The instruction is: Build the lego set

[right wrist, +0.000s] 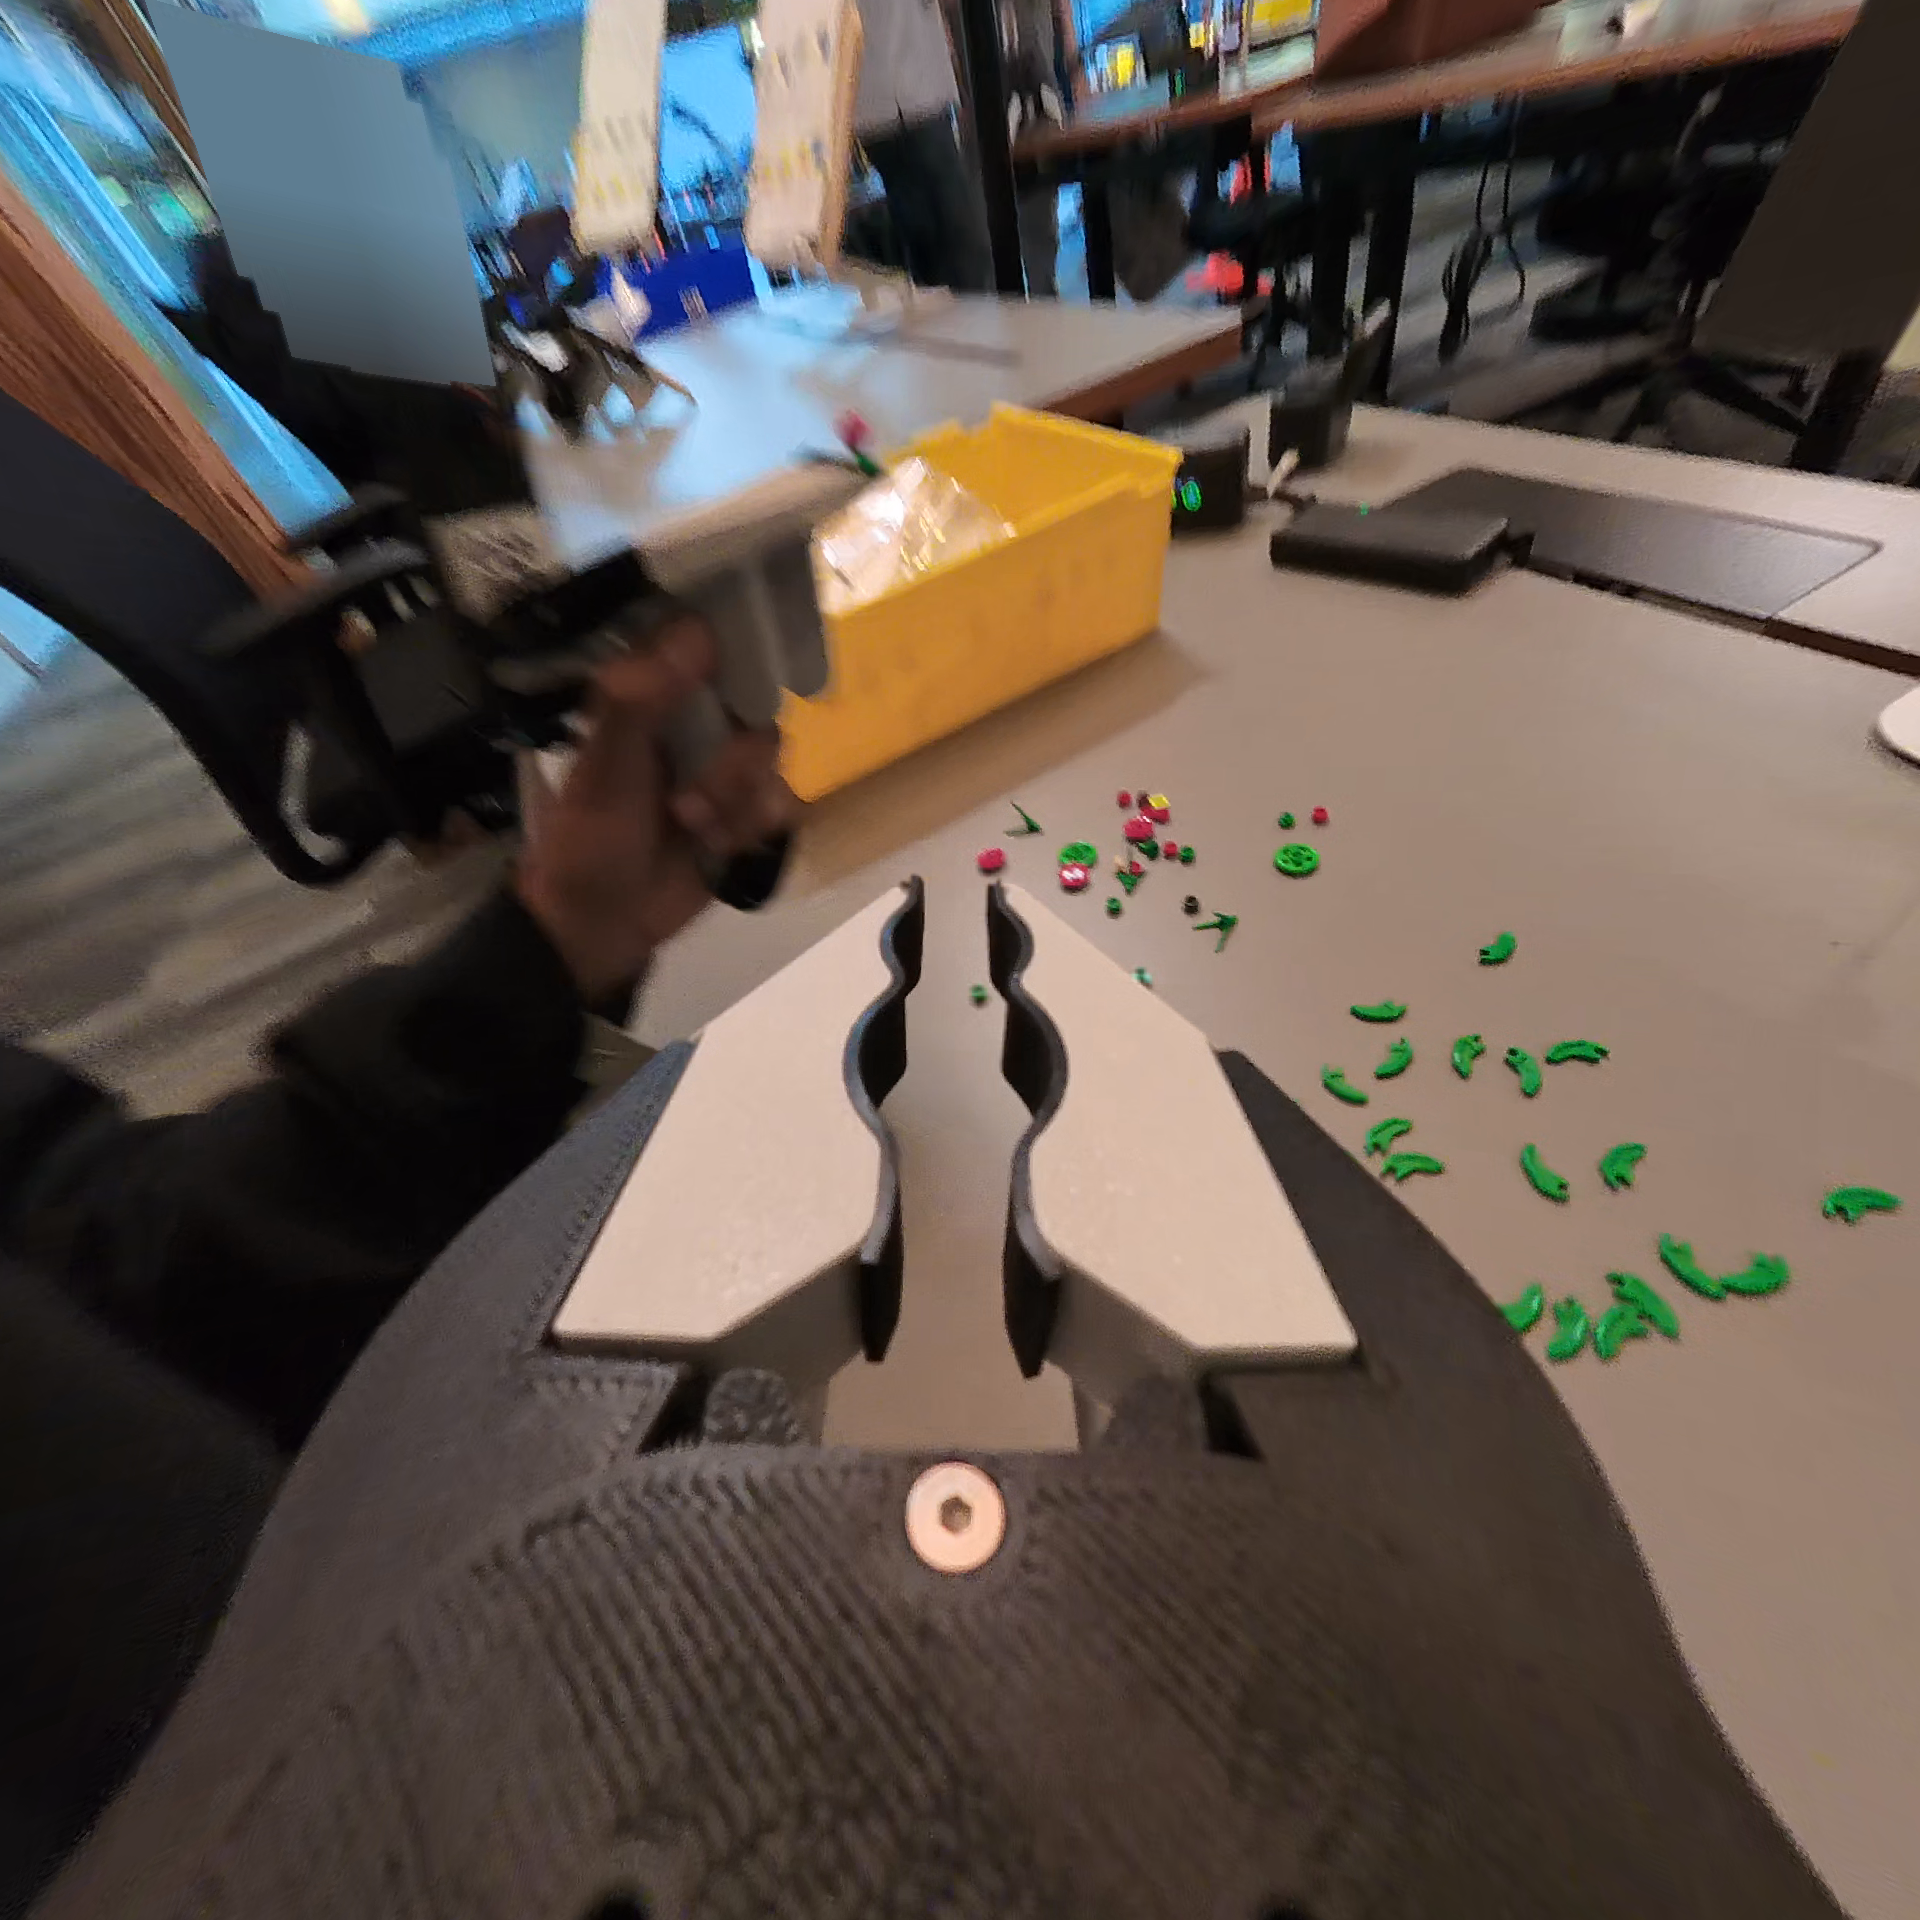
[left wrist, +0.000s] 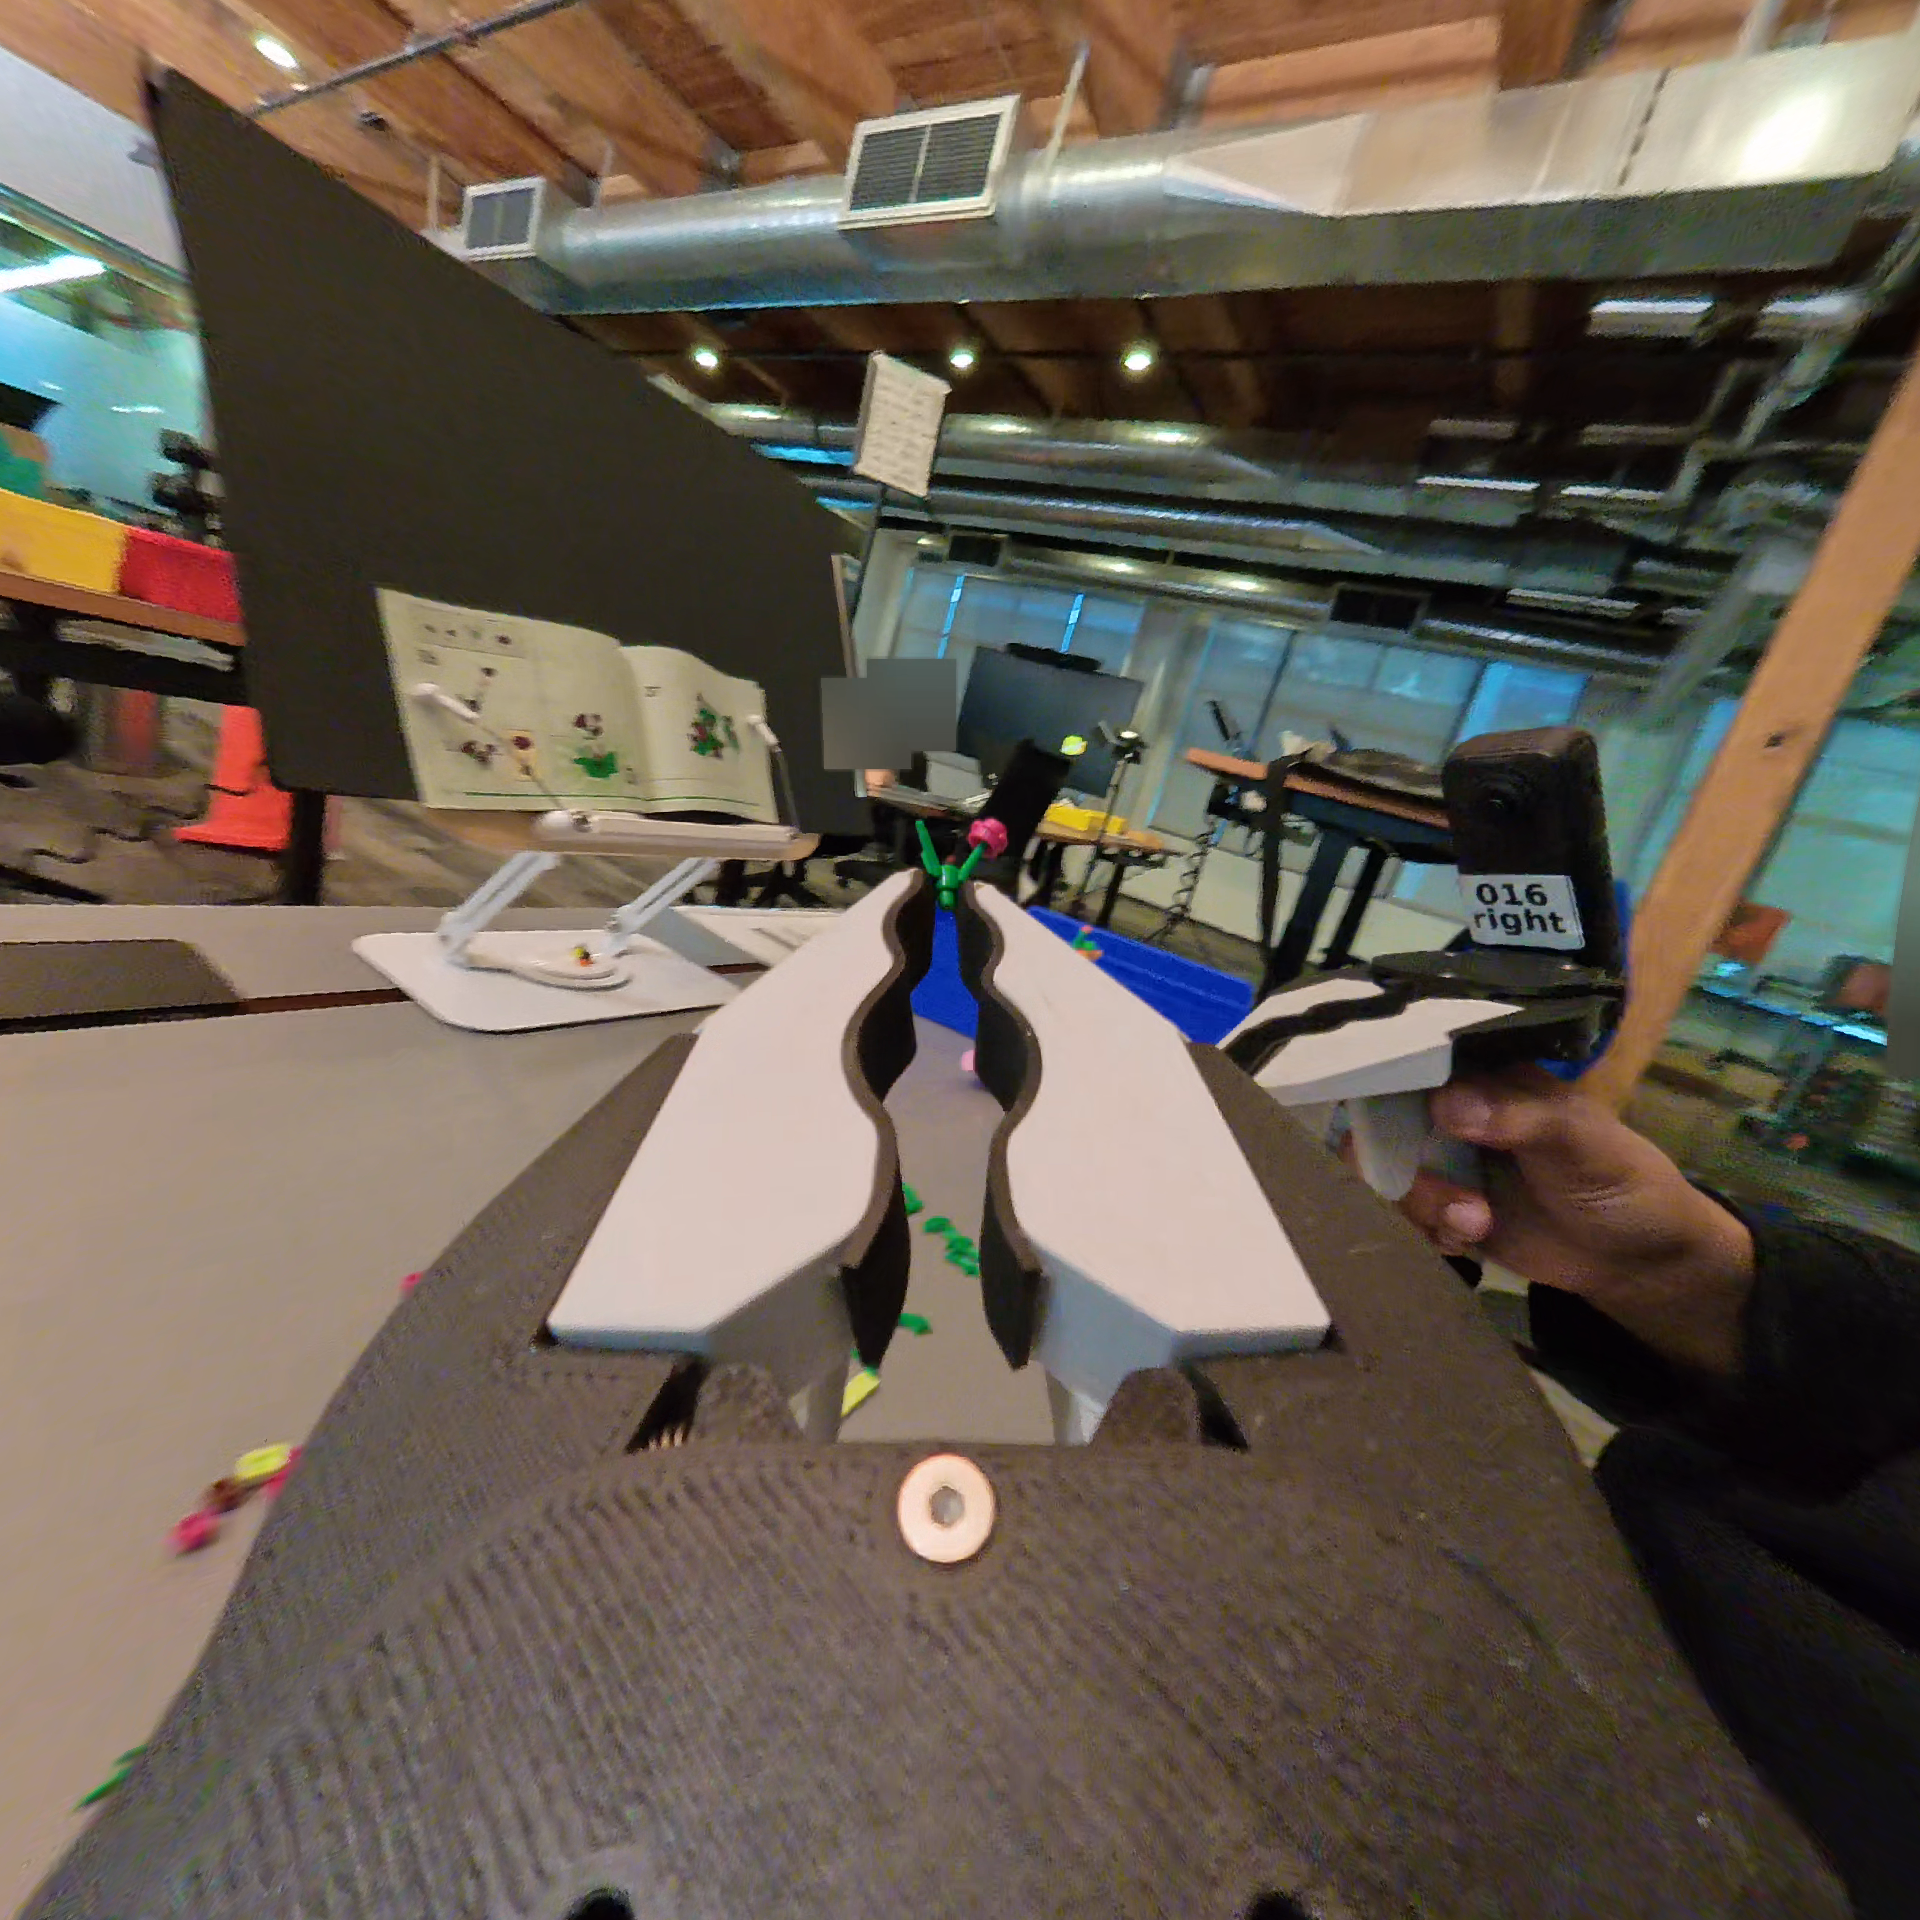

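My left gripper (left wrist: 948, 896) is raised above the grey table (left wrist: 260, 1143) and shut on a small green Lego stem (left wrist: 945, 871), which stands out of the fingertips. The stem forks, and a magenta flower (left wrist: 988, 834) sits on one branch. In the right wrist view the left gripper (right wrist: 821, 468) is blurred at upper left with the stem (right wrist: 854, 442) at its tip. My right gripper (right wrist: 956, 896) is low over the table, its jaws a little apart and empty. It also shows in the left wrist view (left wrist: 1242, 1039), held by a hand. Loose red and green pieces (right wrist: 1138, 847) lie just beyond its tips.
Several green leaf pieces (right wrist: 1538, 1169) are scattered on the table to the right. A yellow bin (right wrist: 997, 623) with clear bags stands behind the pieces. An open instruction booklet (left wrist: 582, 717) rests on a white stand before a black board (left wrist: 468, 468). A blue bin (left wrist: 1132, 982) sits beyond. Spacing between my two grippers at the tips: around 12 cm.
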`<state>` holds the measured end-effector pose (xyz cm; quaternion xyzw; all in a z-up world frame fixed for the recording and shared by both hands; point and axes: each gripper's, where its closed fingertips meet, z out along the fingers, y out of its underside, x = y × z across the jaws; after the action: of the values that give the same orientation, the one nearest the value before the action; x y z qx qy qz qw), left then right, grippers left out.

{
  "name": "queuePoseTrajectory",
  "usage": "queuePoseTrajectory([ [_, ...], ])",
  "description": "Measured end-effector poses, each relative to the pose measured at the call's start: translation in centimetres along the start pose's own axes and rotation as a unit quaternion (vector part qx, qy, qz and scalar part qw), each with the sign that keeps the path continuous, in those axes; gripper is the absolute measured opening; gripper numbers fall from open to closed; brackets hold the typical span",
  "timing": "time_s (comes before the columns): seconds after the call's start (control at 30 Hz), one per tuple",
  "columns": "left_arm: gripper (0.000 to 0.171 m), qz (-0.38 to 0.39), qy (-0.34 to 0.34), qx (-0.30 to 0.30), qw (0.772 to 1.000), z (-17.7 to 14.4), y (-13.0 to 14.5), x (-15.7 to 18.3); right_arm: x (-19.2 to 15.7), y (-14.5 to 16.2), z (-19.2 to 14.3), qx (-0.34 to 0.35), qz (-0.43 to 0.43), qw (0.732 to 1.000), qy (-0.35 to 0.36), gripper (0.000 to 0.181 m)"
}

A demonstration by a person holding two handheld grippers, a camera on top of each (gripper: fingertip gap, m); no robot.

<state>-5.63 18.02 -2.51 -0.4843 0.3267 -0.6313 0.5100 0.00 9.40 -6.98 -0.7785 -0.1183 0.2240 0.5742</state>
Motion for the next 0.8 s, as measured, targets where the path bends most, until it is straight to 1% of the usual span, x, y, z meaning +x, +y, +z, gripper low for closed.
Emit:
queuePoseTrajectory([
  [0.1, 0.001, 0.034, -0.043, -0.006, 0.998, -1.7, -1.0, -1.5, 1.4, 1.4, 3.2, -0.030, 0.008, 1.000, -0.001, 0.011],
  [0.23, 0.002, 0.064, -0.083, -0.002, 0.994, -3.6, -2.4, -2.7, 1.5, 2.1, 7.1, -0.047, 0.038, 0.997, -0.036, 0.012],
  [0.33, 0.001, 0.062, -0.082, 0.019, 0.994, -4.2, -3.4, -2.6, 2.2, 3.5, 10.3, -0.087, 0.008, 0.996, -0.023, 0.011],
  [0.47, 0.001, 0.060, -0.080, 0.031, 0.994, -4.5, -3.9, -2.5, 3.5, 6.0, 13.9, -0.140, -0.027, 0.990, 0.000, 0.011],
  [0.6, 0.001, 0.062, -0.080, 0.044, 0.994, -4.8, -4.5, -2.4, 6.5, 8.1, 15.7, -0.194, -0.070, 0.977, 0.058, 0.011],
  [0.8, 0.001, 0.054, -0.077, 0.056, 0.994, -4.9, -4.7, -2.4, 9.4, 8.0, 17.8, -0.203, -0.050, 0.975, 0.080, 0.010],
])
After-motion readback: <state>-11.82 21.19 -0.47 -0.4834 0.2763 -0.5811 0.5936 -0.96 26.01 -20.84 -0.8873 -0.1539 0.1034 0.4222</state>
